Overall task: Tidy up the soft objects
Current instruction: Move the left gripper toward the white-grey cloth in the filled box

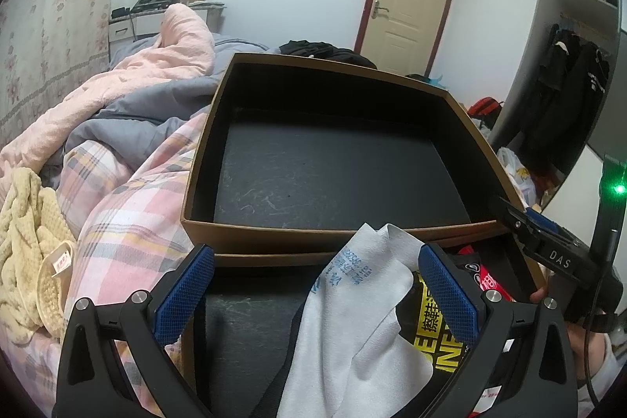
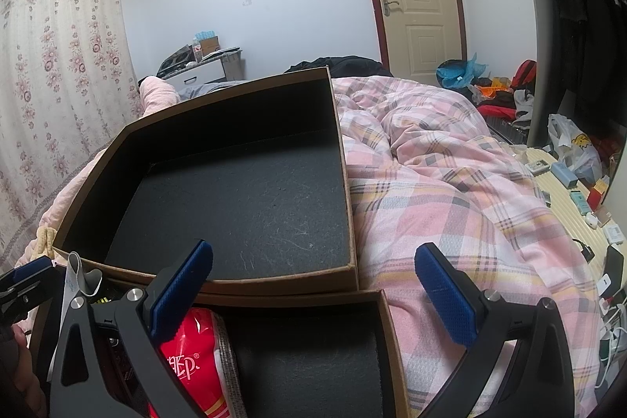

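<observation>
- Left claw (image 1: 316, 294): jaws wide, gripping nothing; pale grey cloth (image 1: 352, 320) lies between the pads, not pinched.
- Cloth sits in the near box (image 2: 386, 320), draped over a yellow-black pack (image 1: 435, 335); its peak stands just ahead of the claw, near the box's far edge.
- Handling, my guess: thin, limp, very light, prob. a bit slick; will fold and trail when lifted. Best hold = the raised peak or a bunched fold mid-cloth, not a flat area.
- Long axis runs roughly from claw base fwd to the peak, so approx. along the fingers; printed blue text near the top.
- Right claw (image 2: 313, 286): also wide, w/ nothing in it; left pad just over a red pack (image 2: 188, 359).
- Empty far box (image 1: 207, 128) straight ahead of both claws.
- Cream knit item (image 1: 27, 234) lies on the plaid quilt (image 2: 450, 202), off to left claw's left.
</observation>
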`<state>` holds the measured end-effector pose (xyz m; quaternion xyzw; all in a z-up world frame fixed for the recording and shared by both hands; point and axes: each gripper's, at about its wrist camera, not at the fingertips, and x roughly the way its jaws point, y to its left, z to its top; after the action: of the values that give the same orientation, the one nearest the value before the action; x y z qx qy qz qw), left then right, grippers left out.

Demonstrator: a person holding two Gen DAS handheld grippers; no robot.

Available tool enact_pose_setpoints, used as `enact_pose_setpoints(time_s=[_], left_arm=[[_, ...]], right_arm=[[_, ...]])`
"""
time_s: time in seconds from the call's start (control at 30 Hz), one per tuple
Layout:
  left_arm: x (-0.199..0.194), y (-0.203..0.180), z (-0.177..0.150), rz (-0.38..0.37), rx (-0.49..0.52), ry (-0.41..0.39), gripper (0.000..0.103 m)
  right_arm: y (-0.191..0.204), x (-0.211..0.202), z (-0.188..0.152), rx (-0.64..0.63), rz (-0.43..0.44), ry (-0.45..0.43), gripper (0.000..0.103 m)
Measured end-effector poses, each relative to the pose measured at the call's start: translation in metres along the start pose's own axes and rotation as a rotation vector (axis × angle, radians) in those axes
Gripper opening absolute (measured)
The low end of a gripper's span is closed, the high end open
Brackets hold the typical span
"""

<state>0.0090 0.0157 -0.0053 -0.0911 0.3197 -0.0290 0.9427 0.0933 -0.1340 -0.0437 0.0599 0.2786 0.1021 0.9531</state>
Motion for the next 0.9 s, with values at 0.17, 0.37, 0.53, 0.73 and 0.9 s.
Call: enact_pose_setpoints(time_s=[0.17,0.37,0.53,0.73,0.9], left_arm=[[0.000,0.002,0.000,-0.003,-0.010,0.002,0.103],[-0.001,0.001,0.000,-0.005,-0.007,0.002,0.103],[-0.013,0.005,0.004,-0.054,-0.014,0.014,0.103],[-0.038,0.031,0.019,-0.191,-0.136,0.072,0.103],[-0.031,0.032,0.020,-0.301,-0.142,0.199,0.103]], right_arm=[[0.000,0.001,-0.002,-0.001,0.002,0.004,0.102],[0.000,0.001,-0.002,0.000,0.004,0.004,0.102],[0.000,0.001,-0.002,0.005,0.009,0.007,0.102],[-0.004,0.002,-0.001,0.019,0.028,0.014,0.102],[-0.005,0.002,-0.001,0.019,0.028,0.014,0.102]])
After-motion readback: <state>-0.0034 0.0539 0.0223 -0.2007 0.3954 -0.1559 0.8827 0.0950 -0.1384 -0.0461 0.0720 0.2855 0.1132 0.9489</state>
